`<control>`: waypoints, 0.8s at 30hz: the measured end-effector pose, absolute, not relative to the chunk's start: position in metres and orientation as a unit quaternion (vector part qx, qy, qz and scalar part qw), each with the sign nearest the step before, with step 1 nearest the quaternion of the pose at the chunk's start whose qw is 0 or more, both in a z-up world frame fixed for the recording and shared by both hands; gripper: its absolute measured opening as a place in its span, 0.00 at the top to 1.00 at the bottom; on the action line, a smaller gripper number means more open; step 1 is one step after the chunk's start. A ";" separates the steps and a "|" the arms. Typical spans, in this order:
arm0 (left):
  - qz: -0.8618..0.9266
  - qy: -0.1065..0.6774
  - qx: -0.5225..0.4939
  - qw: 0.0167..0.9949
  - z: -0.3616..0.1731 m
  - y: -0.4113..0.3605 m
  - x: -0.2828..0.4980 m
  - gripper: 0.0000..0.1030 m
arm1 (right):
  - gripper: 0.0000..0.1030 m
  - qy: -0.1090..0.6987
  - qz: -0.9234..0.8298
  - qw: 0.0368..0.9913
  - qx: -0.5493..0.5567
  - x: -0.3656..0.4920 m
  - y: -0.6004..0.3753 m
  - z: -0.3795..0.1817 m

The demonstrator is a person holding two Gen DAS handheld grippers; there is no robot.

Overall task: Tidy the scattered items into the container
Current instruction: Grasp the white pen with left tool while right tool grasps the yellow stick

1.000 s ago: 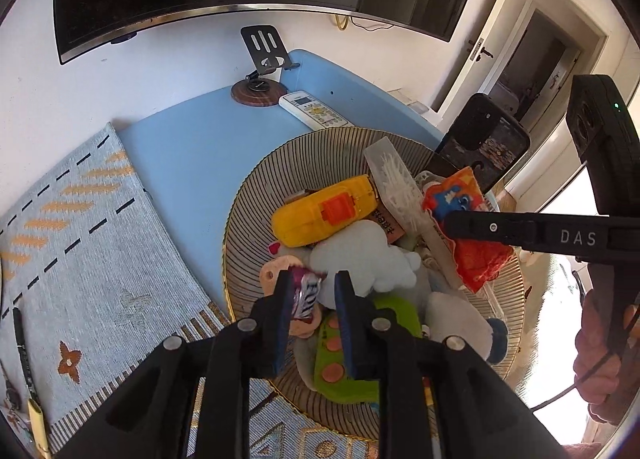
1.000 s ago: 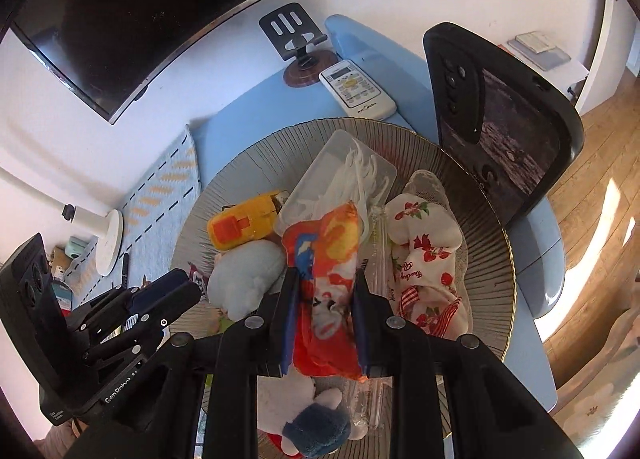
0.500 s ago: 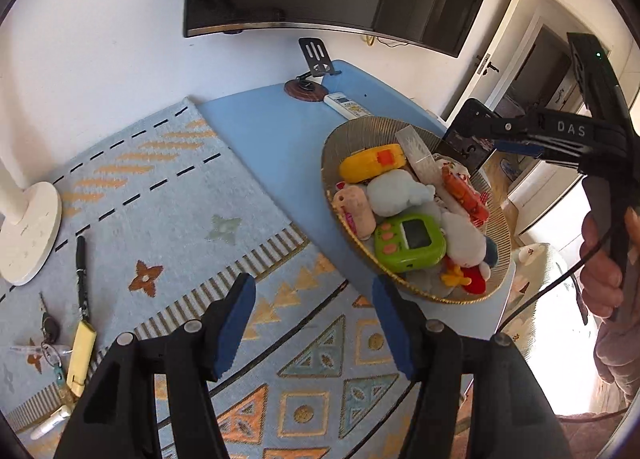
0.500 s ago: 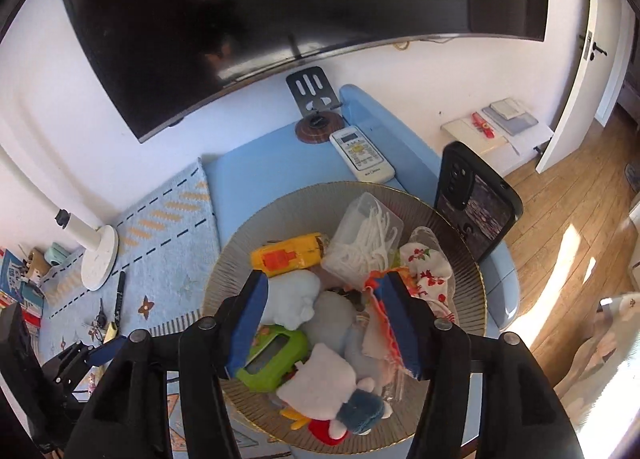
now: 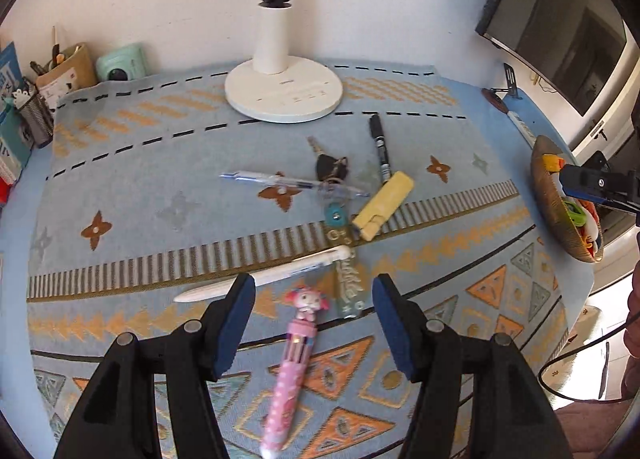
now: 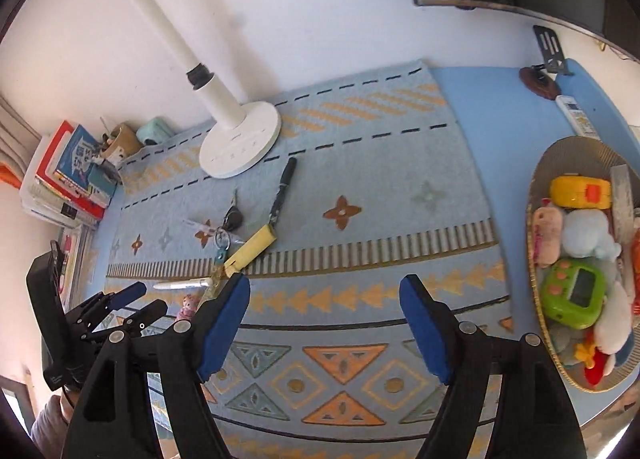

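Note:
My left gripper (image 5: 314, 291) is open just above the patterned rug. A pink character pen (image 5: 298, 343) lies between and below its fingers, untouched. Close ahead lie a white pen (image 5: 264, 279), a yellow highlighter (image 5: 384, 199), a black marker (image 5: 378, 147), a bunch of keys (image 5: 332, 169) and a clear pen (image 5: 280, 180). The woven basket (image 6: 576, 151), full of toys, sits at the table's right end. My right gripper (image 6: 326, 291) hangs open and empty over the rug, left of the basket. The left gripper (image 6: 150, 297) shows at its lower left.
A white lamp base (image 5: 284, 93) stands behind the scattered items. Books (image 6: 68, 179), a pencil pot (image 5: 60, 71) and a mint camera (image 5: 120, 67) line the back left. A remote (image 6: 576, 115) and a phone stand (image 6: 546, 59) sit beyond the basket.
Both grippers let go of their items in the basket, opened wide, and swung left; the left one now hovers over the pens on the rug.

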State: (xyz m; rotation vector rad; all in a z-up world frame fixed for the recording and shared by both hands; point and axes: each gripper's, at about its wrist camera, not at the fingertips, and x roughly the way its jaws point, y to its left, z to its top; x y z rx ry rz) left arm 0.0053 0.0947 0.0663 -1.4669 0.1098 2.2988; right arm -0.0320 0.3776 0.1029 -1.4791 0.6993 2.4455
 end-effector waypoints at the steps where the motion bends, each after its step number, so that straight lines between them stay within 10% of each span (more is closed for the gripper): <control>1: 0.822 0.046 -0.529 0.205 0.061 0.085 0.003 0.44 | 0.25 0.242 0.820 0.091 -0.510 -0.039 0.368 0.095; 12: 0.784 0.183 -0.505 0.311 0.031 0.093 -0.018 0.44 | 0.26 0.358 0.736 0.075 -0.569 -0.095 0.332 0.024; 24: 0.750 0.218 -0.498 0.376 0.011 0.103 -0.042 0.42 | 0.56 0.375 0.719 0.159 -0.563 -0.130 0.330 0.004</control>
